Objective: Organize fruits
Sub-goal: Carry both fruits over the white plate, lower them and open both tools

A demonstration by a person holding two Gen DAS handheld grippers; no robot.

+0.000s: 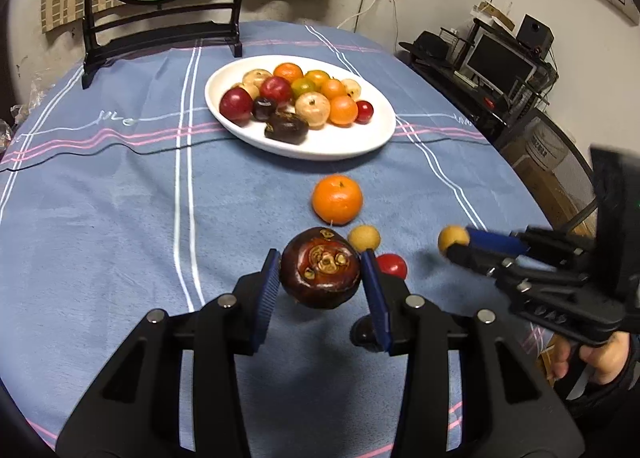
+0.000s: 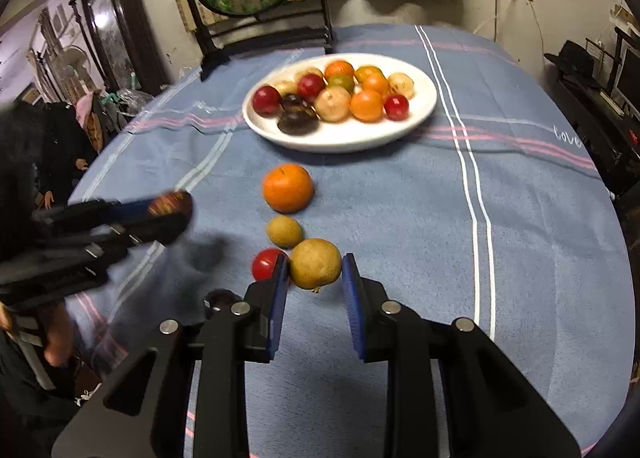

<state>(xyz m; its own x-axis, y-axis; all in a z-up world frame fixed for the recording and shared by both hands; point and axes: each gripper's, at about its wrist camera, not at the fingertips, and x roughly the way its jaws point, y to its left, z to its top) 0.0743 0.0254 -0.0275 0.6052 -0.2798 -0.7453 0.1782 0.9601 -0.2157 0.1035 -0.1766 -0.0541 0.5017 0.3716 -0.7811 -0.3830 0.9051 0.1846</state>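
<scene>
My left gripper [image 1: 320, 274] is shut on a dark purple mangosteen [image 1: 320, 268] and holds it above the blue cloth. My right gripper [image 2: 315, 278] is shut on a tan longan [image 2: 315, 264], also seen in the left wrist view [image 1: 452, 239]. On the cloth lie an orange tangerine [image 1: 337, 200], a second small longan [image 1: 363, 238] and a red cherry tomato [image 1: 392, 265]. Further back a white oval plate [image 1: 340, 142] holds several fruits: red, orange, tan and dark ones.
A black wooden stand with a round goldfish panel [image 1: 160, 18] stands at the table's far edge behind the plate. A black cable [image 1: 100, 146] runs across the cloth on the left. The table edge drops off to the right near a desk with a monitor [image 1: 500, 62].
</scene>
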